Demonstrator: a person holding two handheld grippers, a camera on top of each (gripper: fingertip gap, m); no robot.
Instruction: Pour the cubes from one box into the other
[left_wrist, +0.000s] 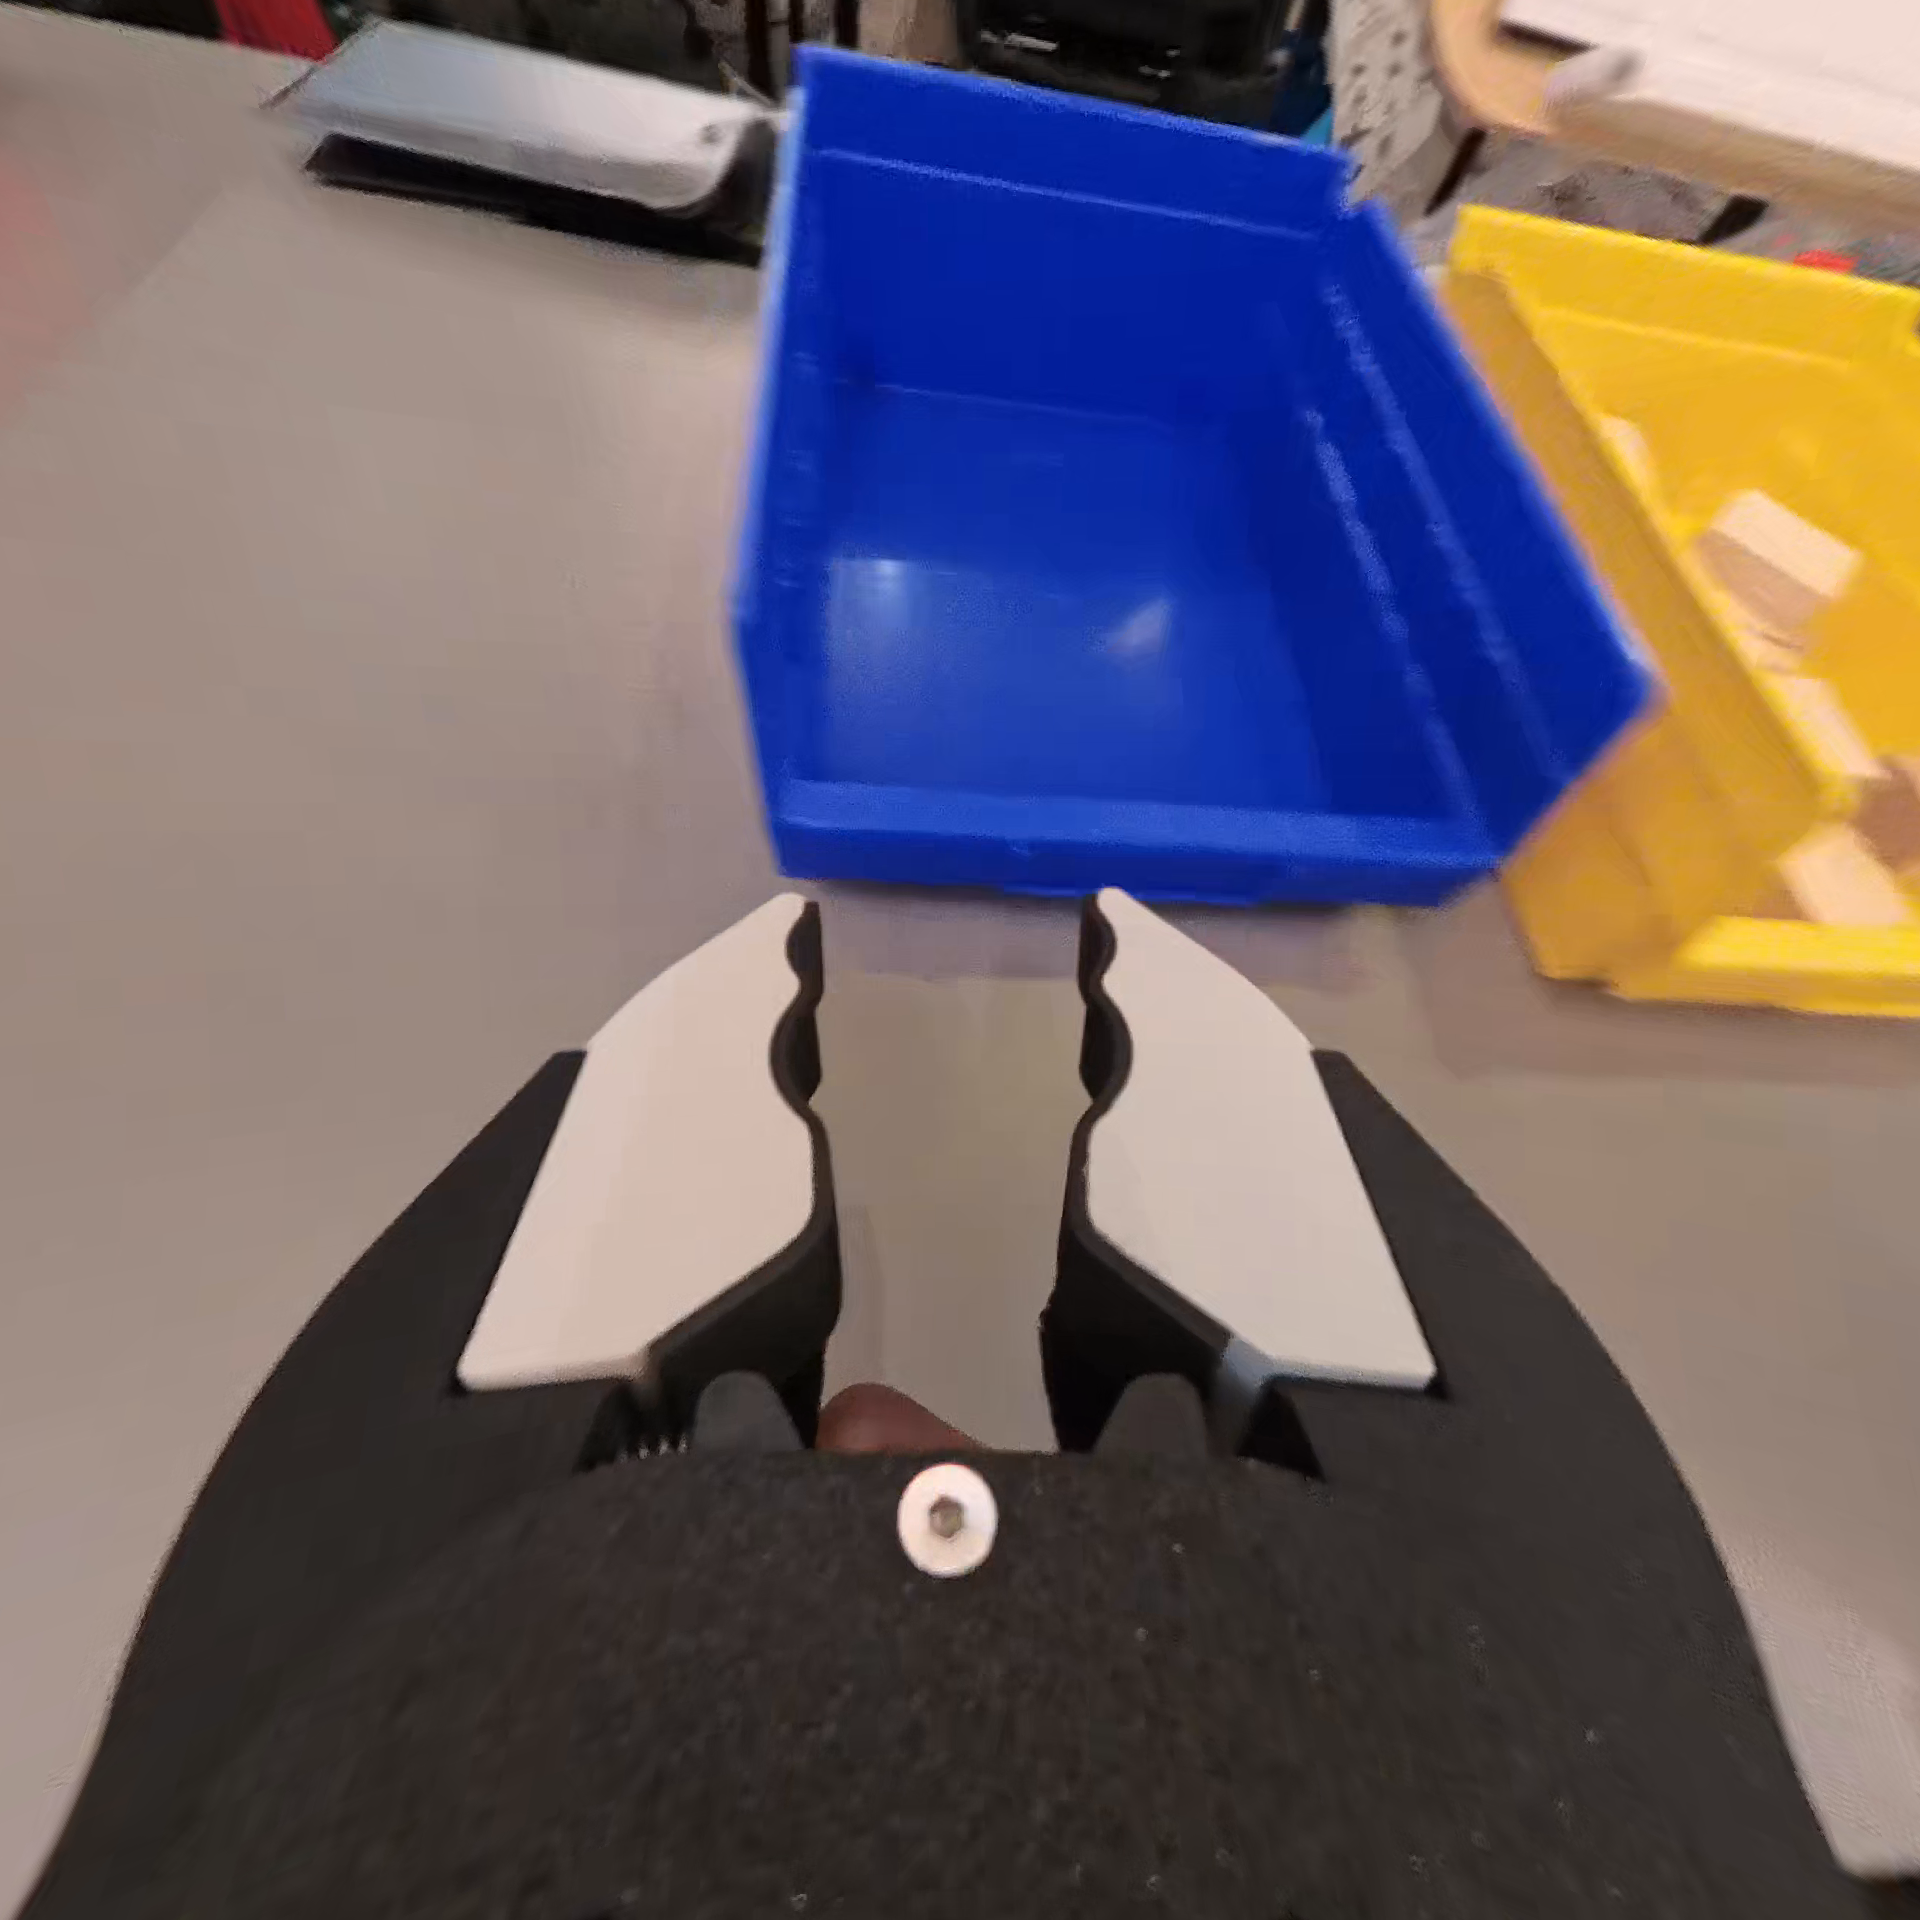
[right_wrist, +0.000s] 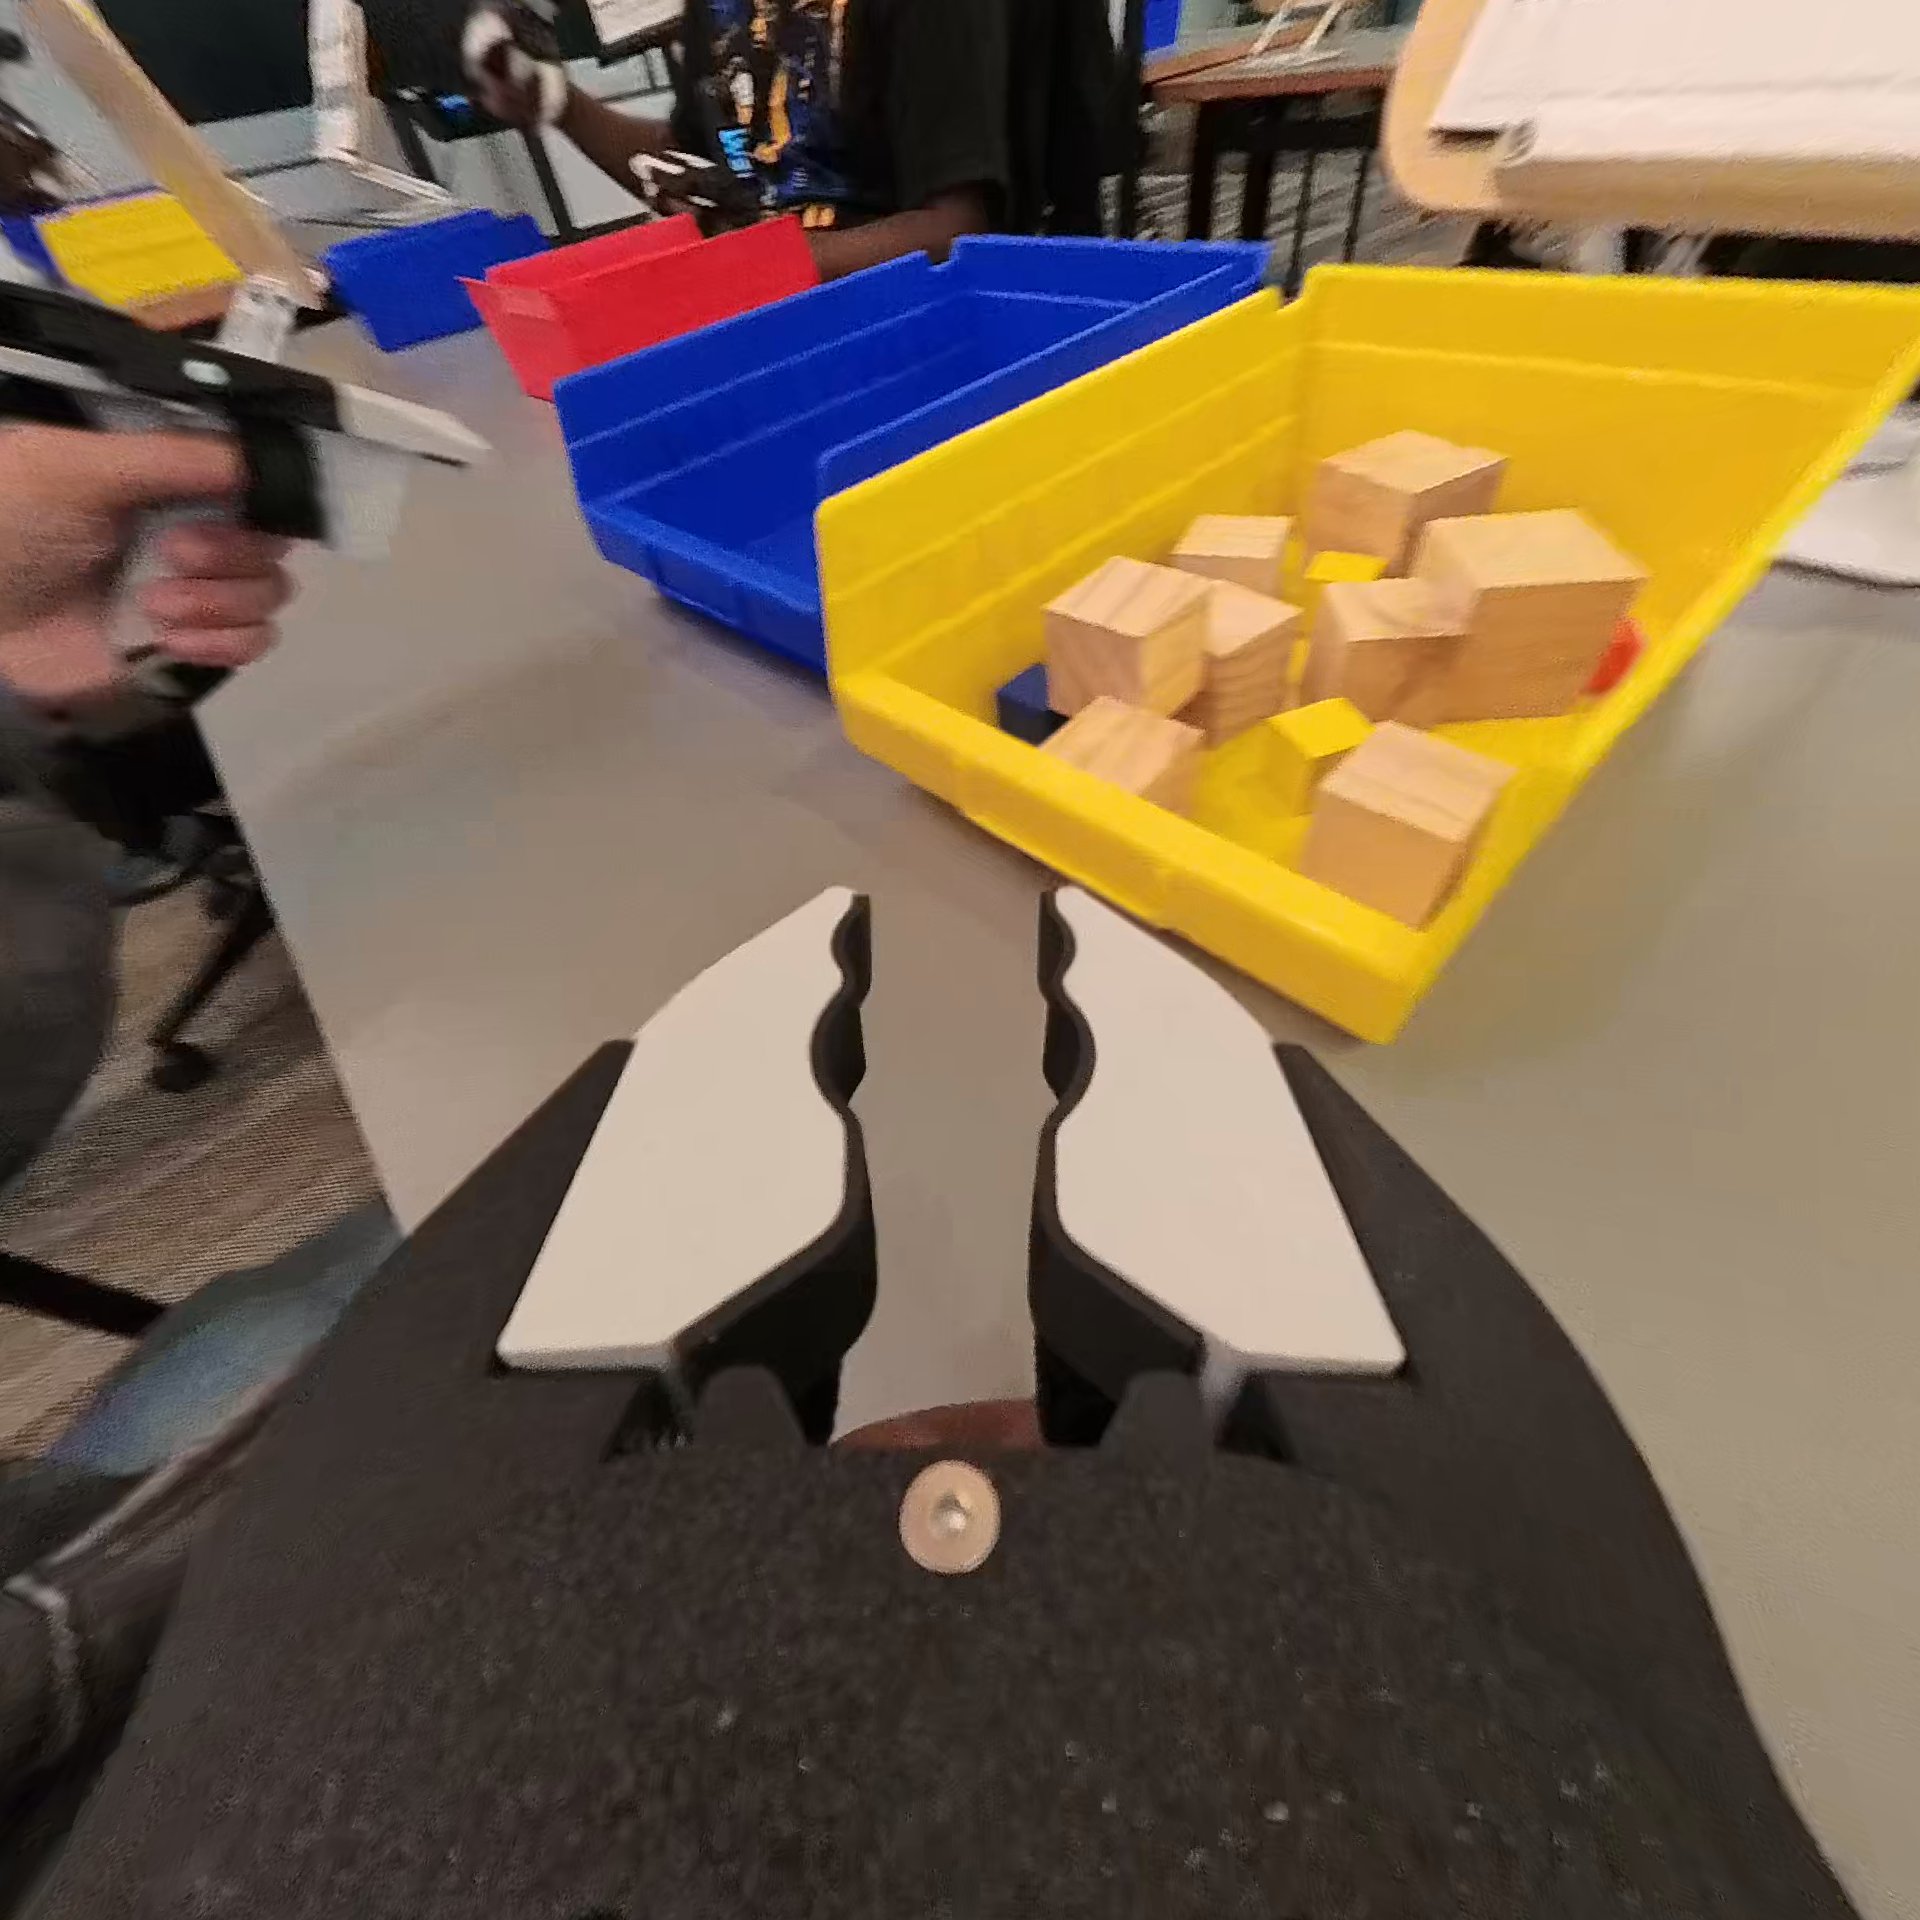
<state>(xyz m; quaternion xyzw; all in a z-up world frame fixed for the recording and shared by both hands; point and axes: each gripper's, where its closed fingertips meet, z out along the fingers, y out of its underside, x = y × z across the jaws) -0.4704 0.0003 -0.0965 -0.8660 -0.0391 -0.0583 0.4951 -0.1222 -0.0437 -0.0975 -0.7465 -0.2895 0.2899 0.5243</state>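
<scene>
My jaws: white plates, black pads. Blue box (left_wrist: 1091, 623) plain. Yellow box (right_wrist: 1039, 540) holds pale wood-grain cubes (right_wrist: 1127, 629), few yellow, blue, red ones. Counter (right_wrist: 571, 779) grey.

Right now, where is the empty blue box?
The blue box sits on the grey table just ahead of the left gripper, side by side with the yellow box on its right.
</scene>
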